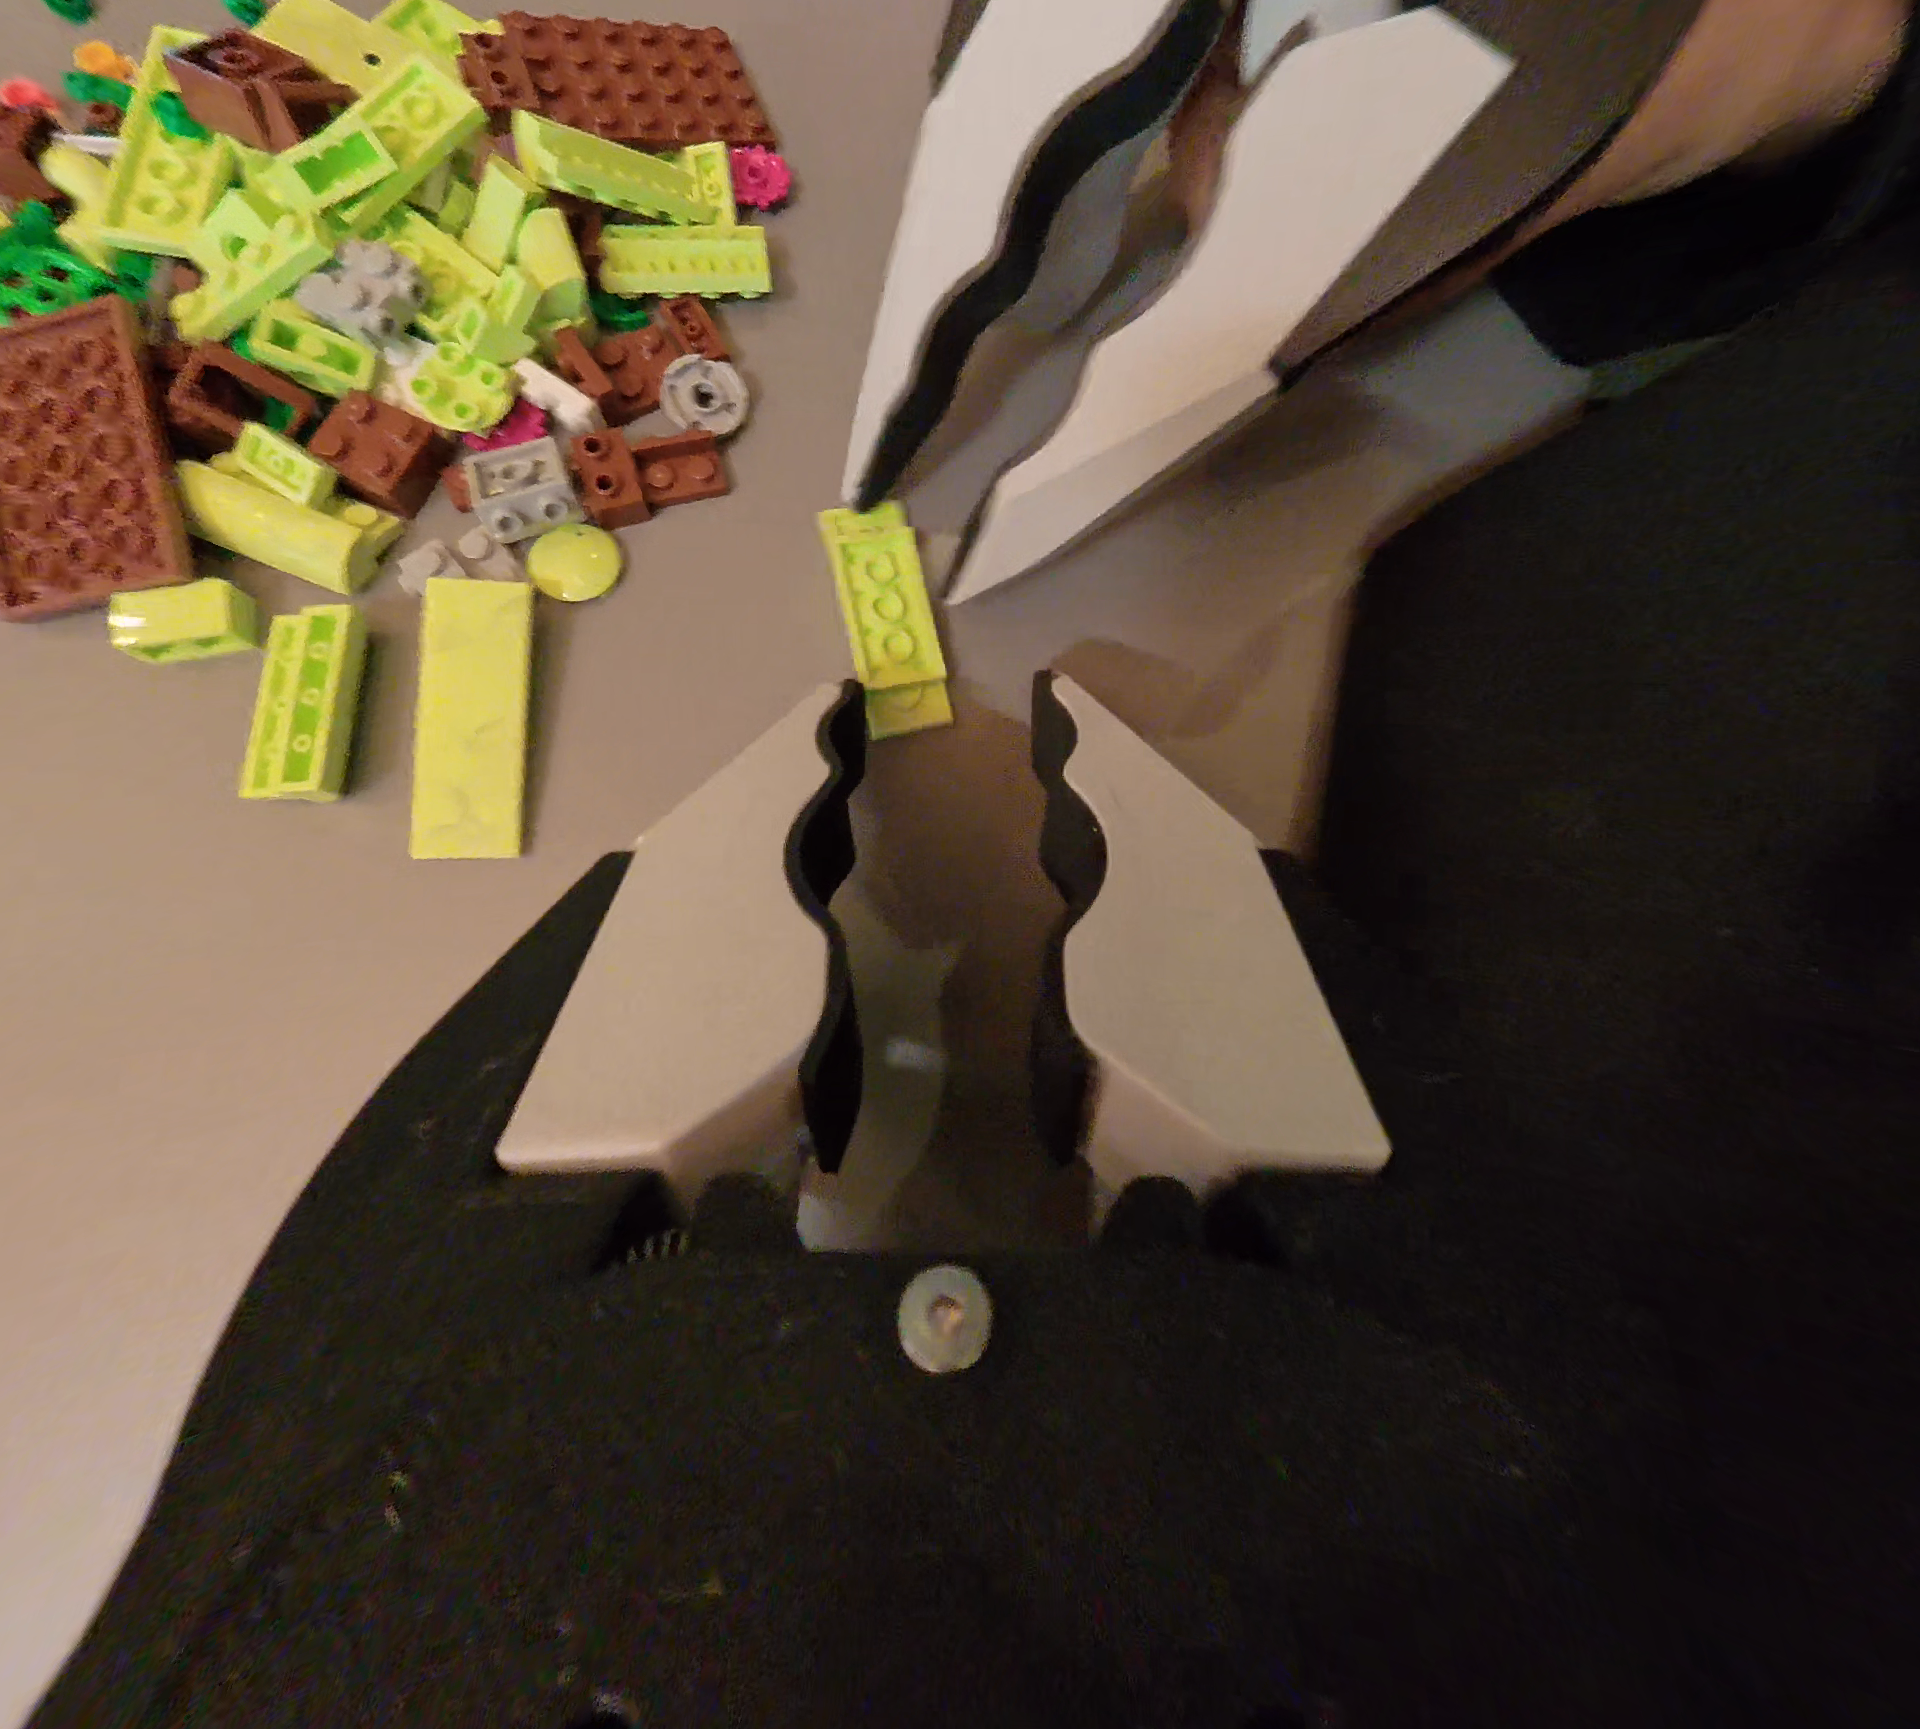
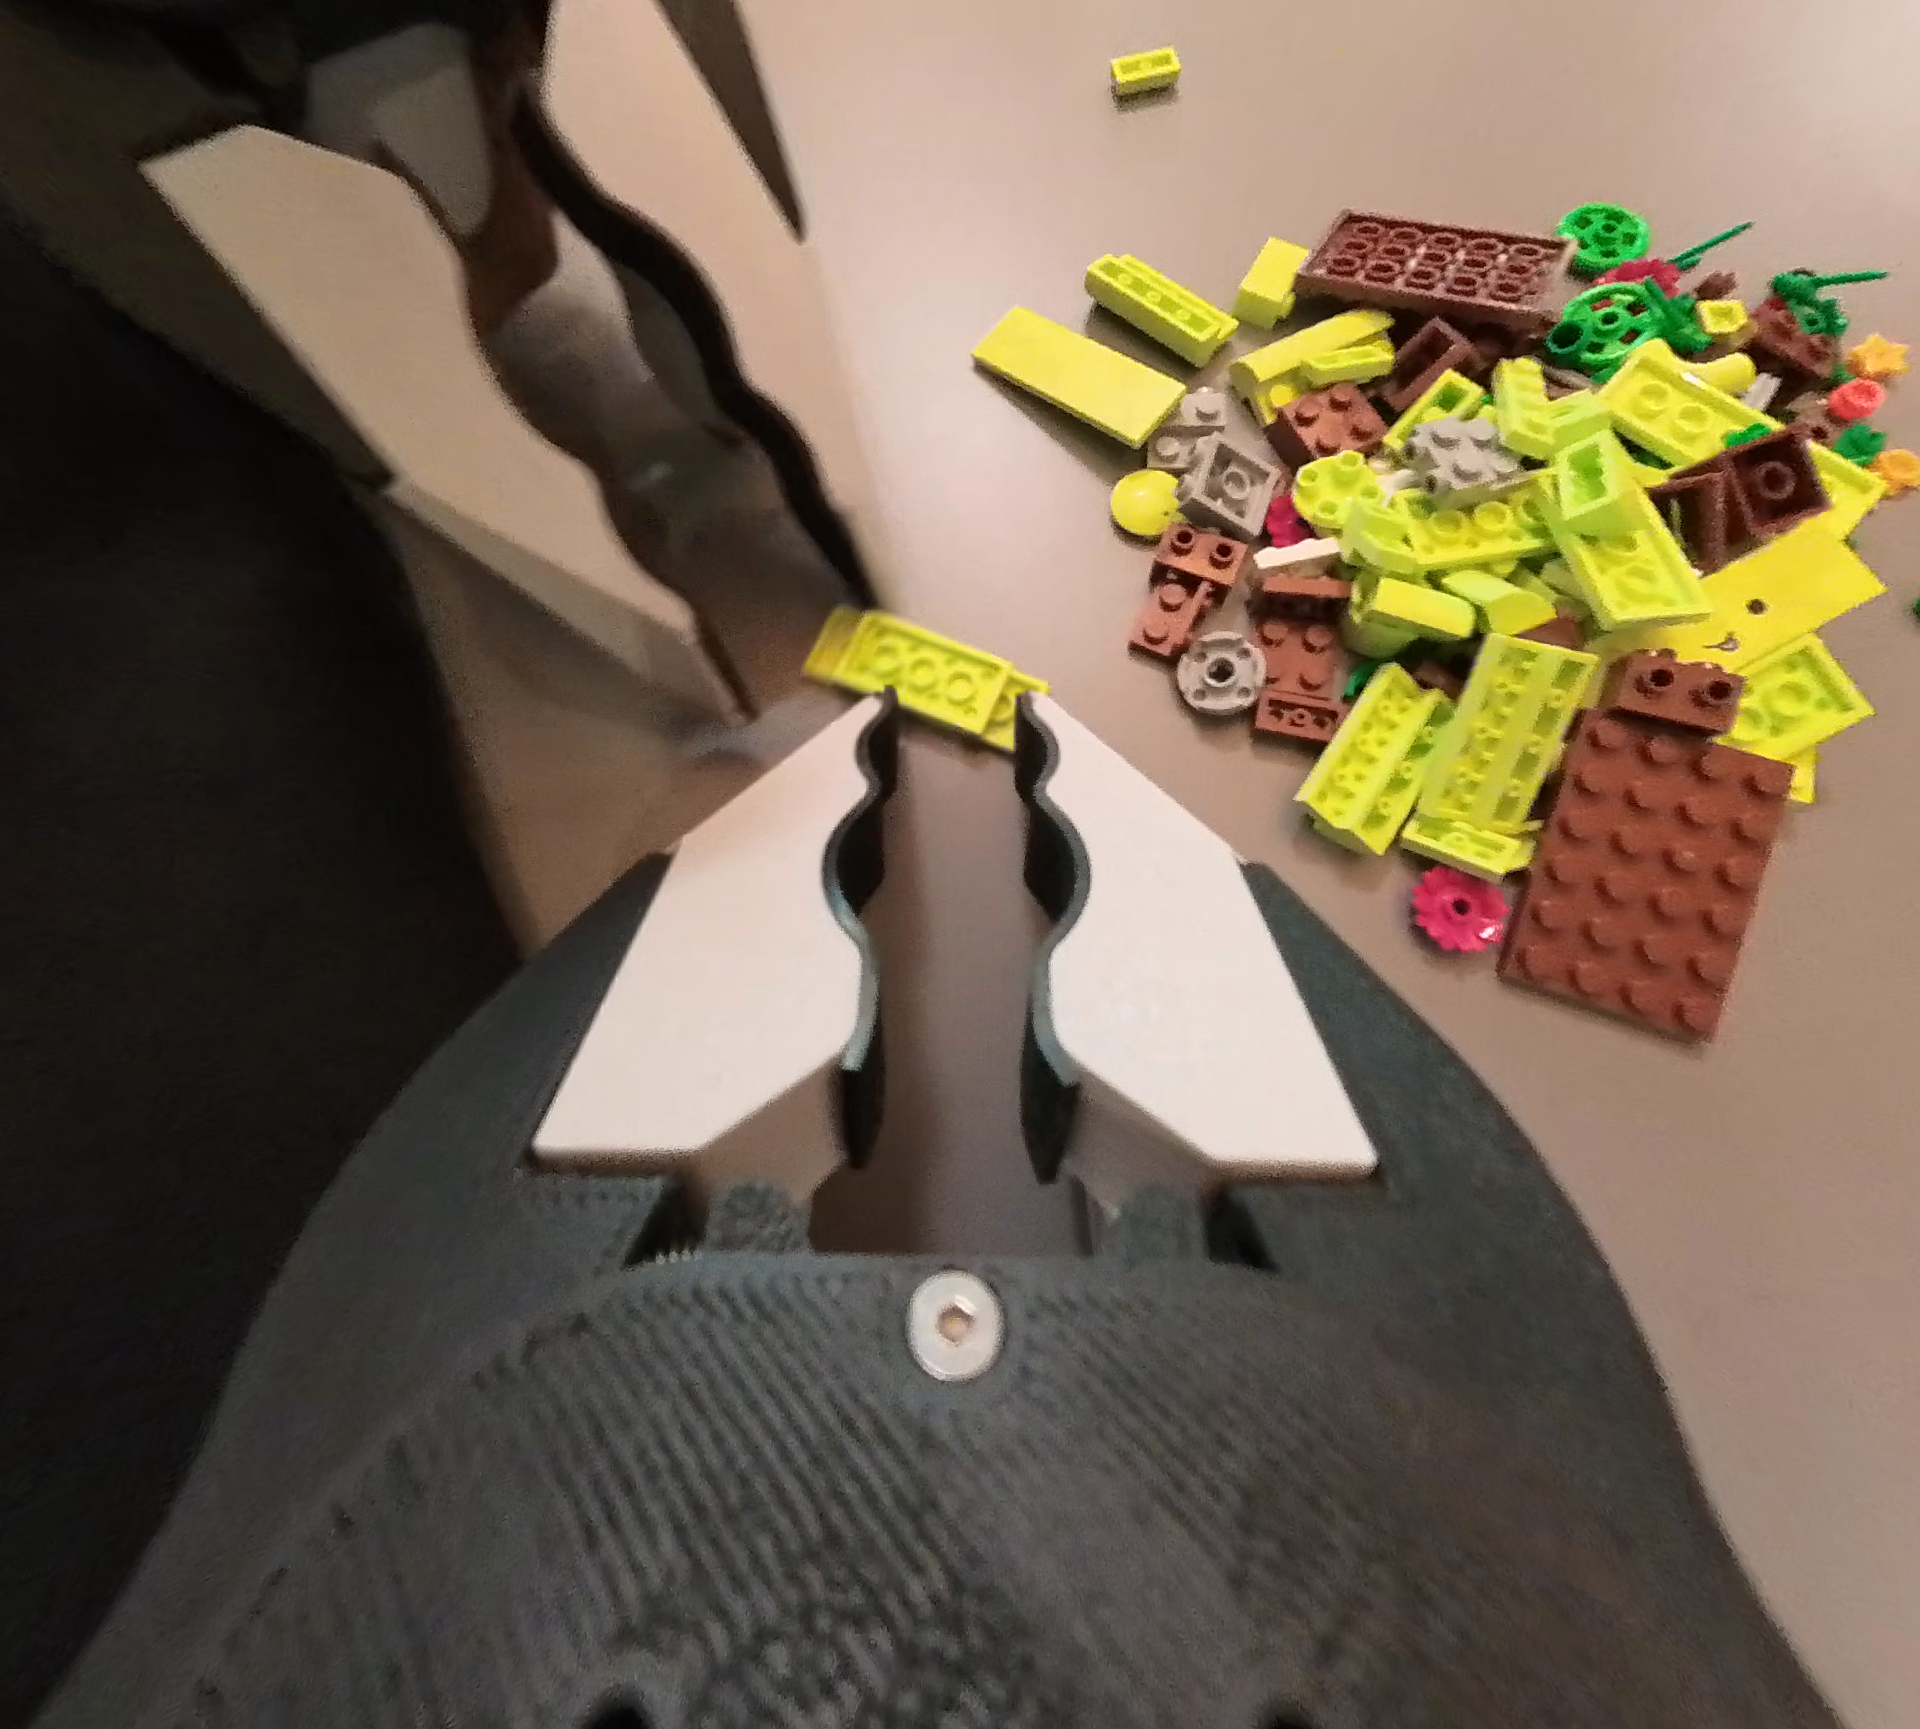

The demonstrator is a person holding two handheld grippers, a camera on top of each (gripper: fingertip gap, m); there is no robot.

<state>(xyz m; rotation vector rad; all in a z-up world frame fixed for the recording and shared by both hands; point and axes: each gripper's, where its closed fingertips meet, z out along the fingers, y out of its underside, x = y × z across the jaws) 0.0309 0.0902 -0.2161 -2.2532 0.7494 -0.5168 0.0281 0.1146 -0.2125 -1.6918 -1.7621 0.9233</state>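
Left hand-held gripper (image 1: 948,692) hangs low over the grey tabletop (image 1: 208,1004), its jaws parted by a clear gap with nothing between them; a lime plate (image 1: 889,604) lies flat just ahead, its near end touching or just under the left fingertip (the blur makes contact hard to judge). To the left of that plate sits a brick pile (image 1: 343,308) of lime, brown, grey and green pieces, with two brown studded plates at its edges and a smooth lime tile (image 1: 473,718) lying a little apart on the near side. Right hand-held gripper (image 2: 954,705) comes in from the opposite end of the same lime plate (image 2: 914,677), jaws likewise apart and empty, tips right at the plate's edge. In the right wrist view the pile (image 2: 1538,536) lies to the right, and one small lime brick (image 2: 1145,71) sits alone beyond it.
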